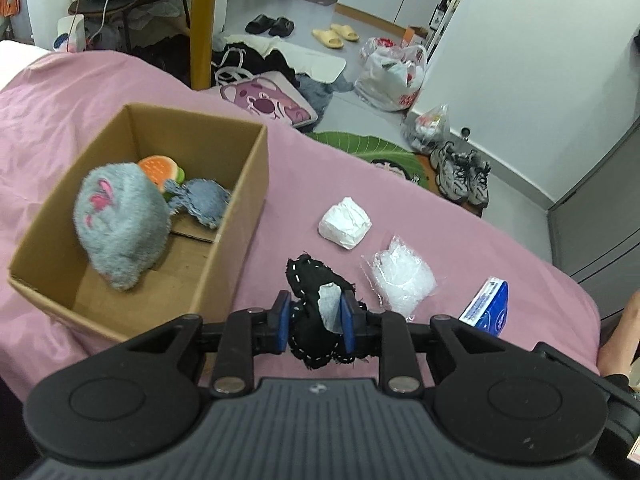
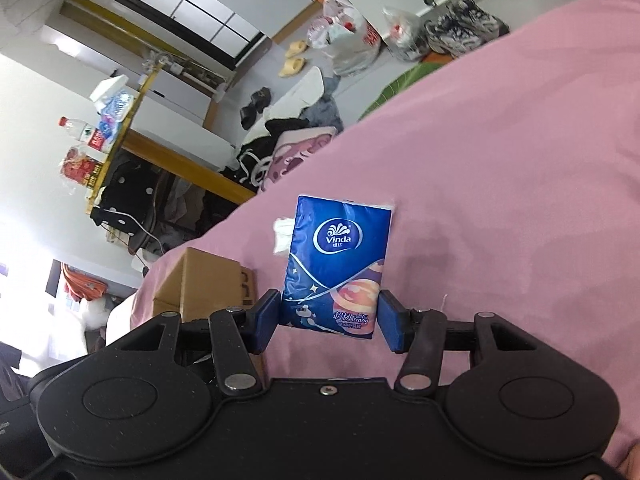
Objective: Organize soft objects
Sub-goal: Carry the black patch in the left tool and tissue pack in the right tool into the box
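One cardboard box [image 1: 236, 216]. Inside box, three soft items: one grey plush [image 1: 120, 220], one burger toy [image 1: 160, 170], one blue-grey fabric piece [image 1: 208, 200]. On pink bed [image 1: 500, 240]: one black fabric piece [image 1: 312, 280], one white wad [image 1: 345, 222], one clear plastic bag [image 1: 402, 280], one blue tissue pack [image 2: 336, 264].

The blue tissue pack [image 2: 334, 266], centre of the right wrist frame, reads "Vinda" in white inside an oval logo; lower down it carries "Strong" beside Chinese characters too small to read.
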`<state>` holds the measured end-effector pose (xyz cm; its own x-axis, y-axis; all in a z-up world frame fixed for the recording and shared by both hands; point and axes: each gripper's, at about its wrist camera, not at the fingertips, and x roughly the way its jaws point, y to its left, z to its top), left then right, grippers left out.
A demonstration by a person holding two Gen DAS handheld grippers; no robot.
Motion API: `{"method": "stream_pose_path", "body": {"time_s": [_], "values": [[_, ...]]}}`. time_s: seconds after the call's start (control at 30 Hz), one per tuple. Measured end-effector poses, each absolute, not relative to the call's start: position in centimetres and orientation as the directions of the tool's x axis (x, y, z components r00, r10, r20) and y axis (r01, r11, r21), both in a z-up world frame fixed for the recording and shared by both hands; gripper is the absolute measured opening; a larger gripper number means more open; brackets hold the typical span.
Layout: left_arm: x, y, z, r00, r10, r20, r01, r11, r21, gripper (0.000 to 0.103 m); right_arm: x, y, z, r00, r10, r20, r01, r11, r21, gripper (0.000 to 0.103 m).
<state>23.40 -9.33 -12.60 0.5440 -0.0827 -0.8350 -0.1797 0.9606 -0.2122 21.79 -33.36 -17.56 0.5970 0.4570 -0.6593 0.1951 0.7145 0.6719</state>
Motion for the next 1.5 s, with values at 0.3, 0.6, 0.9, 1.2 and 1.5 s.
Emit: {"method": "stream_pose_path", "body": {"time_s": [0.3, 0.6, 0.9, 1.2, 1.5], "values": [[21.6, -6.1, -9.9, 0.576, -0.116, -0.809, -0.186, 0.945, -0.268, 0.025, 20.4, -31.4, -14.4, 0.637, 0.456, -0.622, 0.122, 0.736, 0.665, 0.052], [20.6, -2.0, -7.3, 0.620, -0.112, -0.776, -0.182, 0.942, -0.282, 0.025, 19.8, -28.6, -12.5, 0.652, 0.459, -0.603, 0.061, 0.761, 0.646, 0.052], [20.2, 2.0, -6.3, 0.646, -0.085, -0.759, -0.209, 0.936, -0.282, 0.025, 18.9, -25.3, -11.8, 0.645, 0.487, -0.589, 0.014, 0.763, 0.646, 0.052], [20.4, 5.5, -6.8, 0.640, -0.060, -0.766, -0.252, 0.926, -0.283, 0.026, 18.5, -22.8, -12.0, 0.631, 0.498, -0.595, 0.005, 0.765, 0.644, 0.052], [20.9, 8.1, -8.6, 0.615, -0.059, -0.787, -0.286, 0.913, -0.292, 0.026, 19.0, -20.1, -12.2, 0.606, 0.508, -0.611, -0.015, 0.776, 0.630, 0.052]]}}
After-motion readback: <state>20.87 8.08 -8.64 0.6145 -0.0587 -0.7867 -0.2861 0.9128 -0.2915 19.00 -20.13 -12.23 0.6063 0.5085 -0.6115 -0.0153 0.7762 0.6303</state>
